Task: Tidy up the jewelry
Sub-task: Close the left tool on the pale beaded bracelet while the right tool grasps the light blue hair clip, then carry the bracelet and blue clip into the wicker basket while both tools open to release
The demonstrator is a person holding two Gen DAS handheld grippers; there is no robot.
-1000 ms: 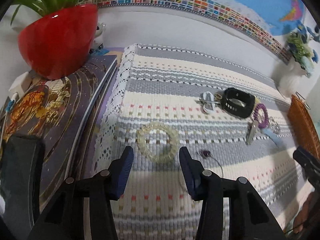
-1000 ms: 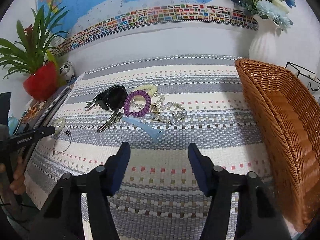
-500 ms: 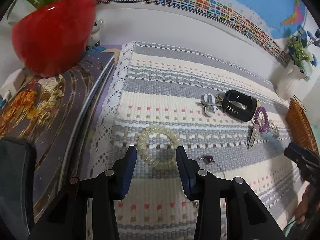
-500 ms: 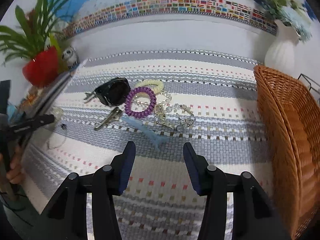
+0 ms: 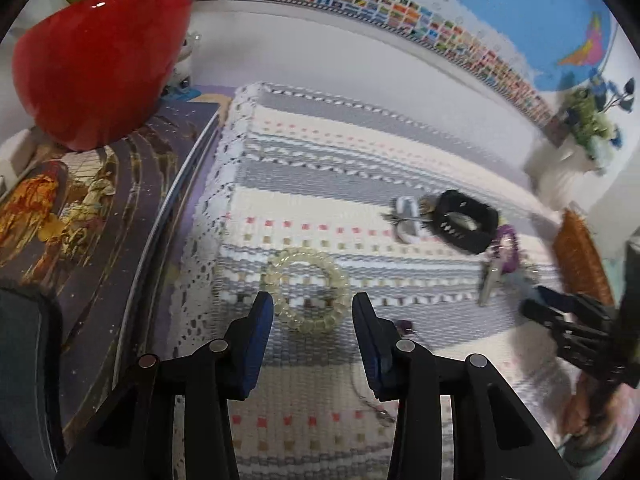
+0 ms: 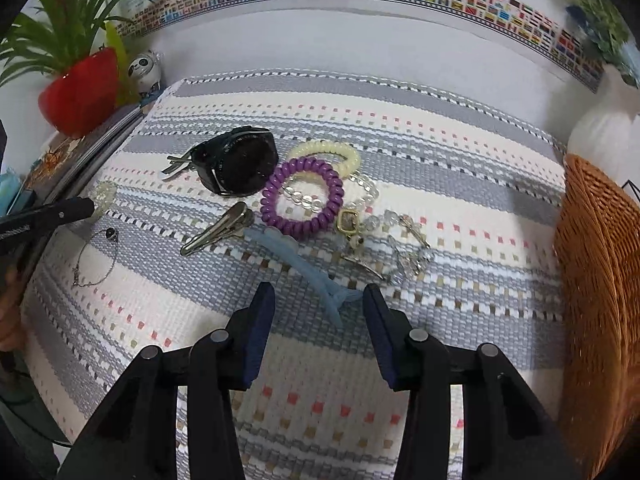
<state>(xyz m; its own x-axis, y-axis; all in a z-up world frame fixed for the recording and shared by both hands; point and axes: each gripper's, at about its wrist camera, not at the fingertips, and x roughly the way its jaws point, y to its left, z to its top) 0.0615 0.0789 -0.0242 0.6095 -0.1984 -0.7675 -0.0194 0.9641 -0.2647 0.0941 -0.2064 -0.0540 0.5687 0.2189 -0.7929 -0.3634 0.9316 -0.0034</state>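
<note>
A pale, clear coil bracelet (image 5: 304,288) lies on the striped woven mat (image 5: 360,168). My left gripper (image 5: 313,307) is open, and the bracelet's near edge sits just ahead of and between its blue pads without touching them. My right gripper (image 6: 318,296) is closing, and its pads stand clear of the thin tail of a light blue hair clip (image 6: 296,256) between them. Beyond the clip lie a purple coil tie (image 6: 302,196), a black watch (image 6: 240,164), a silver clip (image 6: 216,230), a yellow coil (image 6: 332,152) and a clear bead bracelet (image 6: 400,248).
A wicker basket (image 6: 600,260) stands at the mat's right edge with a white vase (image 6: 600,128) behind it. A thin chain with a dark pendant (image 6: 96,256) lies near the left edge. A red plant pot (image 5: 96,60) sits on a dark picture book (image 5: 80,208) to the left.
The left gripper has edged up to the clear coil bracelet and narrowed a little. The right gripper has moved forward to the blue hair clip, rolled slightly, and its jaws have narrowed.
</note>
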